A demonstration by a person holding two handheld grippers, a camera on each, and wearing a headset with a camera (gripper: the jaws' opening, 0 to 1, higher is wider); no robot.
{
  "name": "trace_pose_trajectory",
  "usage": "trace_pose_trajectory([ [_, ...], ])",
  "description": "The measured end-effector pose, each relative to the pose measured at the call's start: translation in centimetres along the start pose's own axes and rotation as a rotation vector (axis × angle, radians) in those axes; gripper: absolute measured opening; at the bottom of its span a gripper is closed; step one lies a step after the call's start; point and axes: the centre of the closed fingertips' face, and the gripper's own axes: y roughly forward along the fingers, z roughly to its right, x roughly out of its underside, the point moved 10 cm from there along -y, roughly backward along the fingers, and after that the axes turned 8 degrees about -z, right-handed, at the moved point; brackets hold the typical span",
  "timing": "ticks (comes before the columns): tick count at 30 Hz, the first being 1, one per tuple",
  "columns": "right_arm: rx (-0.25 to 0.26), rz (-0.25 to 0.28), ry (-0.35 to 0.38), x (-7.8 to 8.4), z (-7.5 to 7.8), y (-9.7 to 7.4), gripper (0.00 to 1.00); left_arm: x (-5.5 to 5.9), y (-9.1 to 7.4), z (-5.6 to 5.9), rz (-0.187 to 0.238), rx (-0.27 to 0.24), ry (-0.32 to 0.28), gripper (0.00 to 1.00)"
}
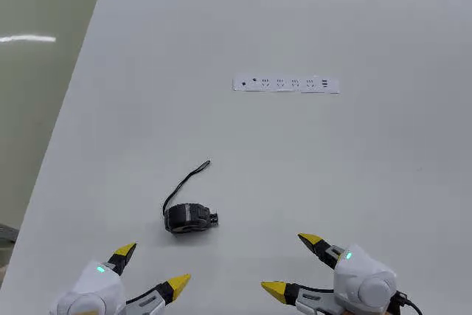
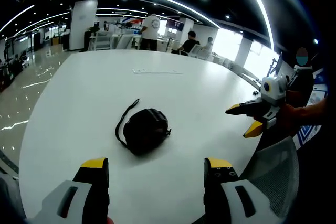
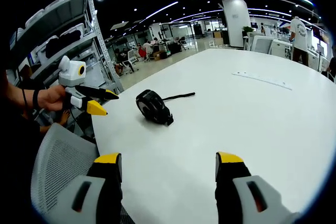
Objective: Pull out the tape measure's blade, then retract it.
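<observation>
A black tape measure (image 1: 189, 218) is lying on the white table (image 1: 310, 160), near the front edge and somewhat left of the middle in the head view. Its thin black strap (image 1: 184, 181) is trailing away from the case toward the far side of the table, ending loose on the surface. A small dark tab is sticking out of the case on the side facing the right hand-held gripper.

The left hand-held gripper (image 1: 153, 265) is hovering just in front of the tape measure, closer to the person and slightly to its left. Its yellow-tipped jaws are standing wide apart and are gripping nothing. In the left gripper view the tape measure (image 2: 145, 129) is sitting ahead of the jaws and roughly between them, not touching either one.

The right hand-held gripper (image 1: 291, 264) is hanging over the table to the right of the tape measure and well apart from it. Its jaws are also spread open and are holding nothing. In the right gripper view the tape measure (image 3: 154, 107) is lying ahead and to the left, between the two grippers.

A white power strip (image 1: 286, 85) is resting farther back on the table, well beyond the tape measure.
</observation>
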Motion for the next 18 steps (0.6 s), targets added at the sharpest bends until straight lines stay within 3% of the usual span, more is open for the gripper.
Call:
trace_pose_trajectory([
  [18, -0.013, -0.011, 0.003, 0.06, 0.02, 0.50, 0.74, 0.23, 0.04, -0.31, -0.013, -0.012, -0.008, 0.71],
])
